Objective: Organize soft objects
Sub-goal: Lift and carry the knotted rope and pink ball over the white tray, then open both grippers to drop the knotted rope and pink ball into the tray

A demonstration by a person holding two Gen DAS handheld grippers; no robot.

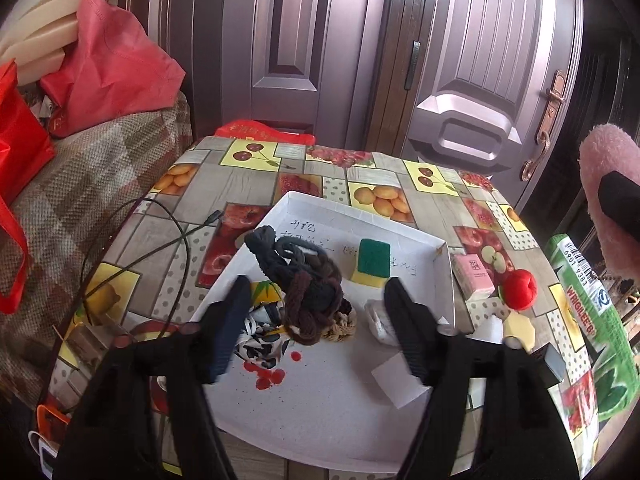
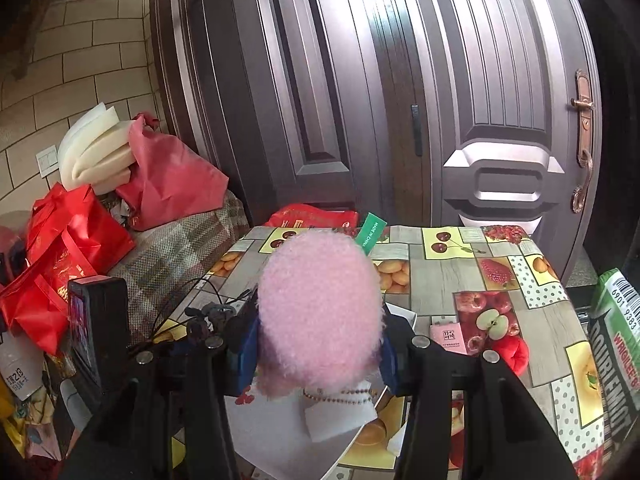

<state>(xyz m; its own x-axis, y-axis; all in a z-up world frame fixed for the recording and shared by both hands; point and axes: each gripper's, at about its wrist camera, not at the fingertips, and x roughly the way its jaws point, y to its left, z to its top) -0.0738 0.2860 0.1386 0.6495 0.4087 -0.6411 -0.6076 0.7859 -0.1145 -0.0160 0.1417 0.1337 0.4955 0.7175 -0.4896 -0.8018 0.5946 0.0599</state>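
A white cardboard tray [image 1: 362, 213] lies on the fruit-patterned table [image 1: 256, 168]. In it sit a heap of dark and brown hair scrunchies [image 1: 298, 276], a black-and-white patterned cloth [image 1: 264, 338], a beige braided tie [image 1: 345, 325] and a green-and-yellow sponge [image 1: 373, 261]. My left gripper [image 1: 316, 284] is open, its fingers wide on either side of the scrunchie heap without pressing on it. My right gripper [image 2: 320, 334] is shut on a pink fluffy plush [image 2: 320, 308], which fills that view above the tray's near edge. The pink fluffy plush [image 1: 600, 172] also shows at the right edge of the left wrist view.
Right of the tray lie a pink tissue pack [image 1: 474, 276], a red soft ball [image 1: 520, 290] and a green Wrigley's bag [image 1: 588, 312]. A black cable [image 1: 160, 248] loops over the table's left side. Red bags [image 2: 72, 240] crowd a sofa on the left; a door [image 2: 500, 120] stands behind.
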